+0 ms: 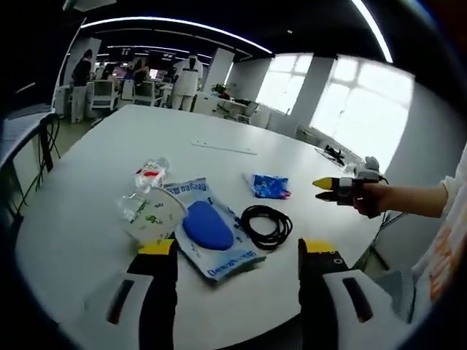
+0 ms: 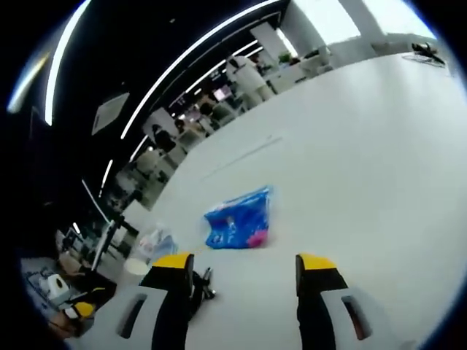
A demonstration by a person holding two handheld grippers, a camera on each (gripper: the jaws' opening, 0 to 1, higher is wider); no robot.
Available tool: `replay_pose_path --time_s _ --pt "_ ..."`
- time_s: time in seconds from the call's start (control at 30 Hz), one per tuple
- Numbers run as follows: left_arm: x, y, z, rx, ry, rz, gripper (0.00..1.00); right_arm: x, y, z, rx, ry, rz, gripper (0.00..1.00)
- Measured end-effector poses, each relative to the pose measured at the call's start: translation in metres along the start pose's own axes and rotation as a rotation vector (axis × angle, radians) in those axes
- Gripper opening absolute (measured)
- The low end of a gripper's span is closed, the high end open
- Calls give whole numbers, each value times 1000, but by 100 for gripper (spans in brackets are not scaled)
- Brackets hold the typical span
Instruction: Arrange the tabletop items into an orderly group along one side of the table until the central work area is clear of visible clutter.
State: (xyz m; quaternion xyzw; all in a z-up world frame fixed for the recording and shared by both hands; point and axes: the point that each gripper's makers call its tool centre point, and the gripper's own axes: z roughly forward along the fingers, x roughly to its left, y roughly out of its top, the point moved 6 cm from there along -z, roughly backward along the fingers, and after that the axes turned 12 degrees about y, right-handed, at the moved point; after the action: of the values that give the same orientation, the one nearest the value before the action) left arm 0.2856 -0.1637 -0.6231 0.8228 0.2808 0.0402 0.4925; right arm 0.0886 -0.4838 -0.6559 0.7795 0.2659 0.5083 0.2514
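- on the white table point(image 1: 95, 219), in the left gripper view, the clutter lay in a loose cluster just ahead of the left gripper point(image 1: 237, 251), whose two yellow-tipped jaws stood wide apart with nothing between them.
- a crumpled clear plastic bottle point(image 1: 148, 175) with a red label lay at the left, touching a clear bag with green print point(image 1: 152, 211).
- beside that bag sat a flat packet holding a blue oval object point(image 1: 208, 226), its near corner reaching between the jaws.
- a coil of black cable point(image 1: 266, 224) rested just right of the packet, and a small blue wrapper point(image 1: 268, 186) lay a little farther back.
- at the right edge of that view a person's hand point(image 1: 372, 197) held the right gripper point(image 1: 325, 188) above the table's rim; its yellow tips looked close together, though how far open it was could not be told there.
- in the right gripper view the right gripper's point(image 2: 241, 266) own jaws stood spread and empty, with the blue wrapper point(image 2: 238, 220) ahead of them on the table point(image 2: 365, 160) and the bottle point(image 2: 155, 240) beyond to the left.
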Motion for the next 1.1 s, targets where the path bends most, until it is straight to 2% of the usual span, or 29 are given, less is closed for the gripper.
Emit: replay_pose_path --time_s 0.17,0.37,0.47,0.6,0.8,0.97,1.03,1.1 --pt "5 1 -1 -14 5 62 74 12 -8 -19 -76 -9 35 58" --pt "10 -2 -2 -57 8 77 85 26 -27 -36 -99 -22 66 58" --pt "12 -4 -2 -80 8 77 91 29 -31 -39 -91 -17 66 58" --pt "16 -7 -2 -95 25 95 99 37 -47 -41 -77 -6 78 58" --pt "22 -6 0 -110 43 100 100 44 -62 -33 -29 5 77 57" --pt "18 -4 -2 -109 28 189 100 53 -64 -27 -8 22 49 56" --pt "20 5 -7 -147 17 223 100 56 -63 -25 -4 30 38 56" --pt "24 11 -10 -174 17 225 100 60 -65 -22 9 35 17 56"
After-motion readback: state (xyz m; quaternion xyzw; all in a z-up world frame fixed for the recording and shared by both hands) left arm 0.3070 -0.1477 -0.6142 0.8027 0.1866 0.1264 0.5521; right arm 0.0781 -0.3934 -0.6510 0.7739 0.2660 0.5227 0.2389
